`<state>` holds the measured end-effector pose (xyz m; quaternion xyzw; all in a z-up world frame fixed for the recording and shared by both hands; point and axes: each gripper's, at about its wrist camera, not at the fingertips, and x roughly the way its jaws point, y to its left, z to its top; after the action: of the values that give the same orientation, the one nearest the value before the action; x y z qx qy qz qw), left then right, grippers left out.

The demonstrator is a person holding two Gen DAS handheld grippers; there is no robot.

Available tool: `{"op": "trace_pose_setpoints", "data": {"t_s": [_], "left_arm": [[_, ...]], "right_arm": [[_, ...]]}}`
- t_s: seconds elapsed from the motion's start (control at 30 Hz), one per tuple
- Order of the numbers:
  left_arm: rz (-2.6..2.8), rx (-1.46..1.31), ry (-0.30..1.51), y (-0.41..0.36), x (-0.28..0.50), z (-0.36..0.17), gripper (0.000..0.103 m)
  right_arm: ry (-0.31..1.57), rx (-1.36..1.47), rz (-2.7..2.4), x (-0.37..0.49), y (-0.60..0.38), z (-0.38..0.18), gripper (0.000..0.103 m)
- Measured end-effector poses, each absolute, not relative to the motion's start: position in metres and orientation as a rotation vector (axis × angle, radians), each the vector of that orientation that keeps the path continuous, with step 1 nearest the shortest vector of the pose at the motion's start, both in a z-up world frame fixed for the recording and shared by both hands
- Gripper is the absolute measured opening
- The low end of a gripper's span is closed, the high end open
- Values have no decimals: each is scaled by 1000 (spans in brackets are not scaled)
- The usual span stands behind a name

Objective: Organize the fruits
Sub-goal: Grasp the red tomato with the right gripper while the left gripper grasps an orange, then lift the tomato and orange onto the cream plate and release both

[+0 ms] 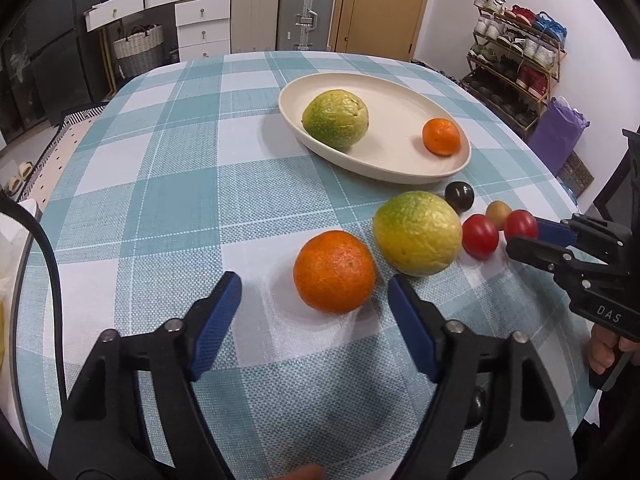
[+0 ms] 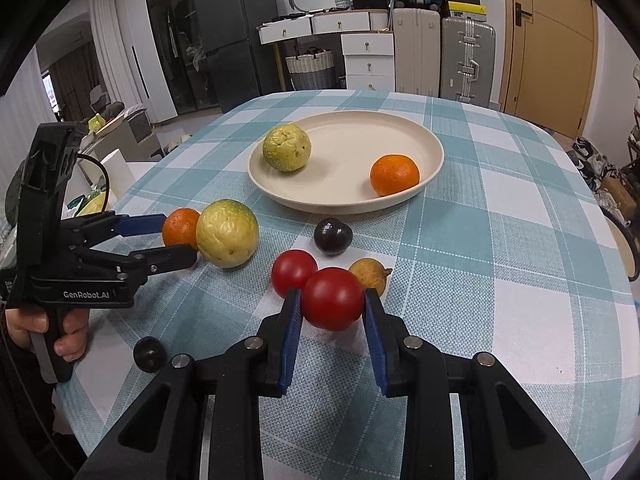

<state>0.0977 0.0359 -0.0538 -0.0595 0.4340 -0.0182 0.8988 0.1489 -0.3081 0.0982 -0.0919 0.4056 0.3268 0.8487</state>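
Observation:
A cream oval plate holds a green-yellow guava and a small orange. On the cloth lie a large orange, a second guava, two red tomatoes, a dark plum and a small yellow-brown fruit. My left gripper is open, its fingers either side of the large orange. My right gripper is shut on the nearer tomato.
The table has a teal and white checked cloth. Another dark plum lies near the front left edge. Suitcases, drawers and a shoe rack stand beyond the table.

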Motion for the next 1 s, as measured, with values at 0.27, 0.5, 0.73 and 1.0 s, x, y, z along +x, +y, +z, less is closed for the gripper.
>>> {"op": "trace_pose_setpoints", "data": {"t_s": [0.27,0.5,0.73,1.0], "left_arm": [[-99,-150,880,35,95,-52,36],[-117,-142,860,32,92,-48,36],[-123,-143,799,33,85,-36,36],[-110,-158,738,37,81,-20,36]], "right_arm": [[842,-191,693,148,-309,102,31],[832,-185,689,149,-311,104,31],[798,-166,690,150,-314,110,31],[761,-142,699,156,-316,118,31]]}}
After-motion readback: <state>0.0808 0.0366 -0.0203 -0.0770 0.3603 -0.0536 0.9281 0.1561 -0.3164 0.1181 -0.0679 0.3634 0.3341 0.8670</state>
